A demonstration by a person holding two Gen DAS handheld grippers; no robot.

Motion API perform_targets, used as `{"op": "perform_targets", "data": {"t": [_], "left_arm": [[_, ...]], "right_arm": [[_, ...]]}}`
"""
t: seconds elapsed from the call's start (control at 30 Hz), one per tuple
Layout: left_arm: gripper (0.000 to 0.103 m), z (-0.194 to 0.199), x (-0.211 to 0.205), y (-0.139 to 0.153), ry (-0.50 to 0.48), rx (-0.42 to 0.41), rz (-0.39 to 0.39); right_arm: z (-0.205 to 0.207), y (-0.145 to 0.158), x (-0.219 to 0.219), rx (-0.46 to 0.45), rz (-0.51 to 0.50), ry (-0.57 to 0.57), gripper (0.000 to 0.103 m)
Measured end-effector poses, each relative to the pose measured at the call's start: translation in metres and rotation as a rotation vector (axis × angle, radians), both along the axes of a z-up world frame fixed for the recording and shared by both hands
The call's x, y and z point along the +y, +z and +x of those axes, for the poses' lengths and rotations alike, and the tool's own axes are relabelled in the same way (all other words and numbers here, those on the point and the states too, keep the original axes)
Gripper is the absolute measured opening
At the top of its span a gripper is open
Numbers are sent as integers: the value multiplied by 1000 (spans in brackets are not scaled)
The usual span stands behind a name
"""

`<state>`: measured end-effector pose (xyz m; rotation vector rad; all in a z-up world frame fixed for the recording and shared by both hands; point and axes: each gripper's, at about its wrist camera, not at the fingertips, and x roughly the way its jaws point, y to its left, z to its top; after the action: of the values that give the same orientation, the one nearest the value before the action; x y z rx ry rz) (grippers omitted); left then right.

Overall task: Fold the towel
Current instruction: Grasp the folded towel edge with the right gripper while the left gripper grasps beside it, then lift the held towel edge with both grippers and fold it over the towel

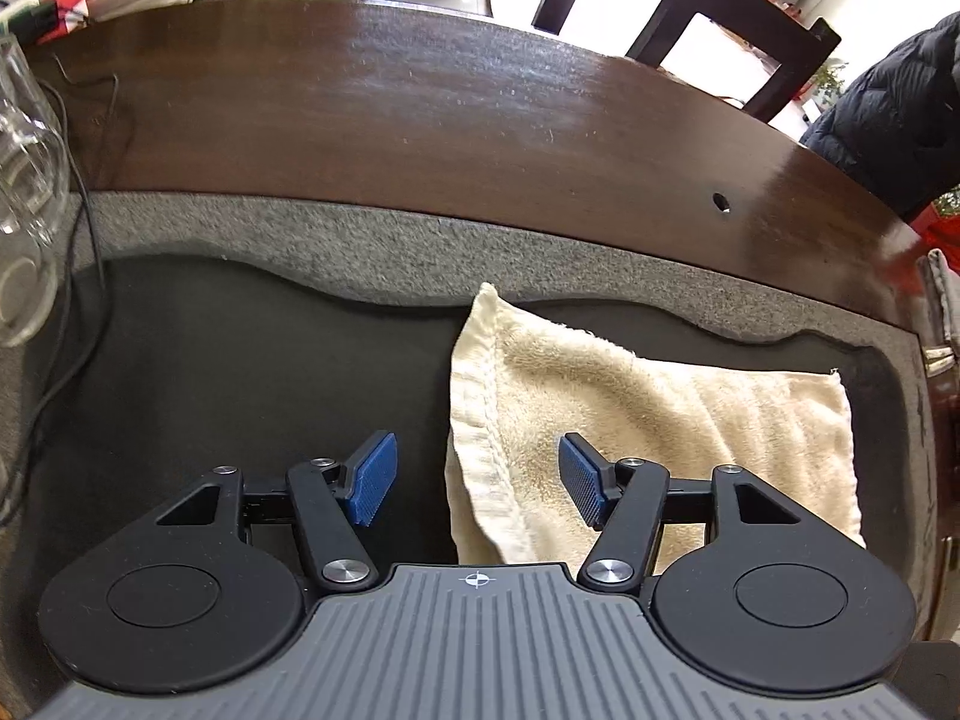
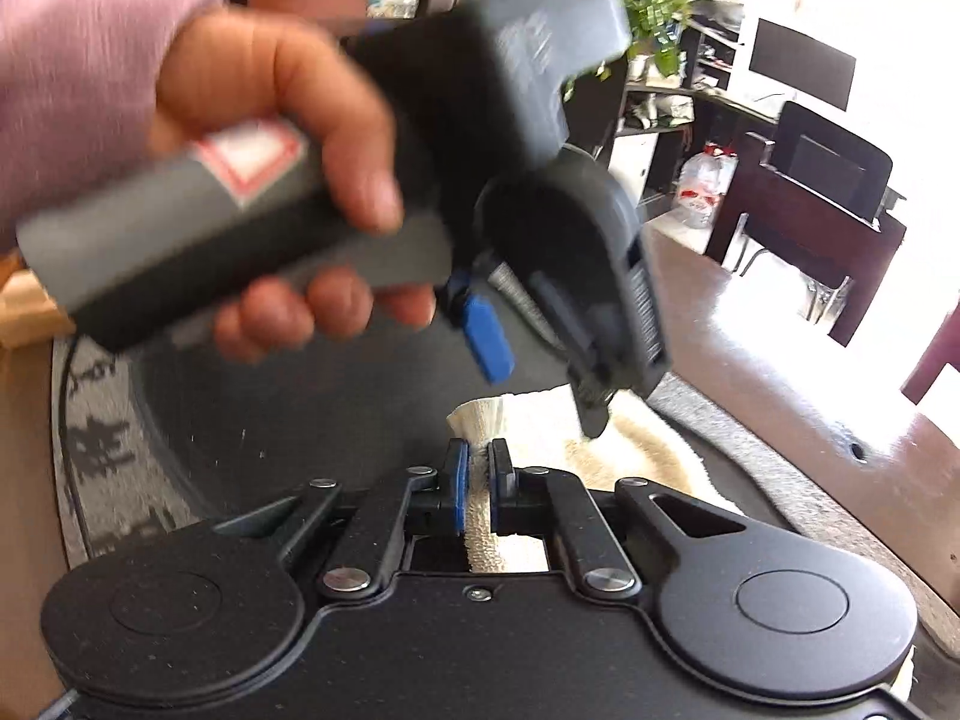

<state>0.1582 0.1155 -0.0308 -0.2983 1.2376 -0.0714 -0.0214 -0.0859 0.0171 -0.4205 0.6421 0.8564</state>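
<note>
A cream towel [image 1: 648,420] lies folded on a dark mat [image 1: 240,372] on the table. My left gripper [image 1: 477,480] is open, its blue pads either side of the towel's hemmed left edge, a little above it. In the right wrist view my right gripper [image 2: 475,480] is shut on a fold of the towel [image 2: 480,516]. The left gripper [image 2: 540,354], held in a hand [image 2: 282,138], hovers open in front of and above the right one, blurred by motion.
A grey felt mat [image 1: 420,234] lies under the dark mat on a dark wooden table [image 1: 450,108]. A glass jar [image 1: 24,180] and a cable [image 1: 78,276] are at the left. Chairs [image 1: 732,24] stand behind the table.
</note>
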Motion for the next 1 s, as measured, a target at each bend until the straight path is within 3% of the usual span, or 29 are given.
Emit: {"op": "perform_targets", "data": {"t": [0.3,0.4,0.47,0.57,0.77,1.0], "left_arm": [[60,1,2,-14,52,26,-104],[48,1,3,-17,66,27,-127],[32,1,3,-19,74,28,-142],[19,-2,6,-19,90,15,-156],[9,-12,8,-13,104,-33,-143],[7,-35,16,15,127,-114,-60]], "right_arm": [[-11,13,-20,-1,37,-15,7],[-17,14,-25,7,44,-21,7],[-16,15,-24,18,50,-19,7],[-14,18,-19,34,59,-15,7],[-10,23,-11,67,79,-7,7],[-11,35,-8,89,132,-8,7]]}}
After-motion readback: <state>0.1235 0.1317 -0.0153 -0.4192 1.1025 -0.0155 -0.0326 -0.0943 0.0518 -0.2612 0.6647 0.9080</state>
